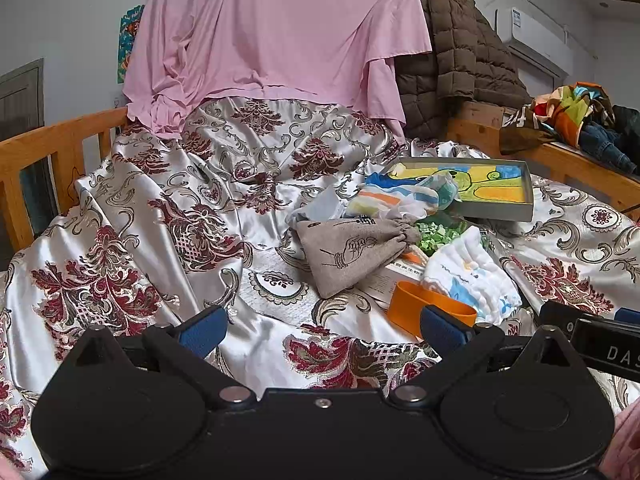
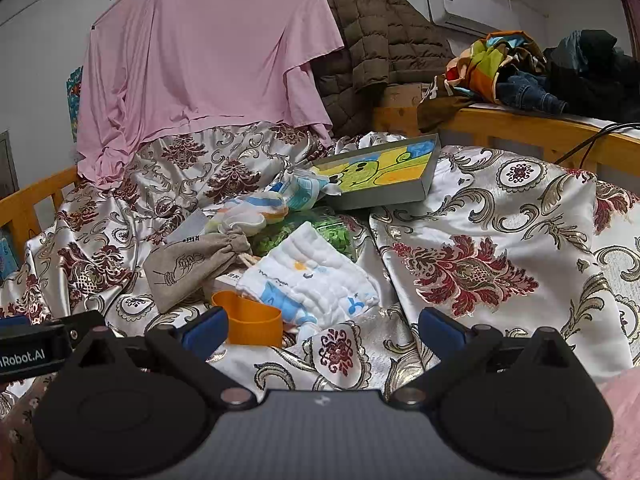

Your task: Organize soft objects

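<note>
Room, bed setting.
- Walls (image 2: 36,32): plain white, evenly lit.
- Wooden bed rail (image 1: 44,148): orange-toned, slatted, left side; matching rail (image 2: 520,128) far right.
- Satin bedspread (image 1: 132,216): silver with dark red floral pattern, rumpled, covering the bed.
- Pink sheet (image 1: 272,28): draped at far centre, hanging over the bedspread.
- Brown quilted coat (image 2: 384,36): hung just right of the sheet.
- Air conditioner (image 2: 460,4): white, wall-mounted, far right.
- Clothes pile (image 2: 532,72): mixed colours, on the right rail.
- Posters (image 1: 128,40): colourful, on the far wall.
</note>
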Motion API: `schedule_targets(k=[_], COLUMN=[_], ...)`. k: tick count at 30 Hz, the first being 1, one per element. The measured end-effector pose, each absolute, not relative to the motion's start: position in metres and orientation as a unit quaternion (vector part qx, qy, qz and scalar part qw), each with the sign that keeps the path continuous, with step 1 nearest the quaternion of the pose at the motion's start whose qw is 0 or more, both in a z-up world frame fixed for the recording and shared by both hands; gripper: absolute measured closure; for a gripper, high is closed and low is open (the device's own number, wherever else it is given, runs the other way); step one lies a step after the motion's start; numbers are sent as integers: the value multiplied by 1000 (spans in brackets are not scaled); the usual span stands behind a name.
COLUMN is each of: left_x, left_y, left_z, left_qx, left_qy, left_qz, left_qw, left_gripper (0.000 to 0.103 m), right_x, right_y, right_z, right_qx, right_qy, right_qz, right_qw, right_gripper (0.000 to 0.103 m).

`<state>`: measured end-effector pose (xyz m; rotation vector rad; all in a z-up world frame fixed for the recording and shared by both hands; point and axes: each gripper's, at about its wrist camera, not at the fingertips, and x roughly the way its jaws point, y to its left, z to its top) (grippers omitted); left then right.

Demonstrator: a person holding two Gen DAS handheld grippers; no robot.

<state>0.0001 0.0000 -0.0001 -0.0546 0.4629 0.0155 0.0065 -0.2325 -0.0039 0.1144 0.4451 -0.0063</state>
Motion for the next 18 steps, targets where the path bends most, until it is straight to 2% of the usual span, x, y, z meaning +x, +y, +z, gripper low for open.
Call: schedule_targets(k=[11, 18], left_x=[1, 7], left_y=[0, -2], left_z=[0, -4], left_qx=[-33, -47], left_qy=[230, 227], left_qz=[6, -8], left_qw=[973, 973], left_gripper=[1, 1], right_x=[9, 31], right_y=[-234, -246], right_z=[-5, -12], right_qx=[59, 82], right_qy=[226, 267], right_qz=[-7, -27], right_qw=[972, 960], right_gripper=[0, 0])
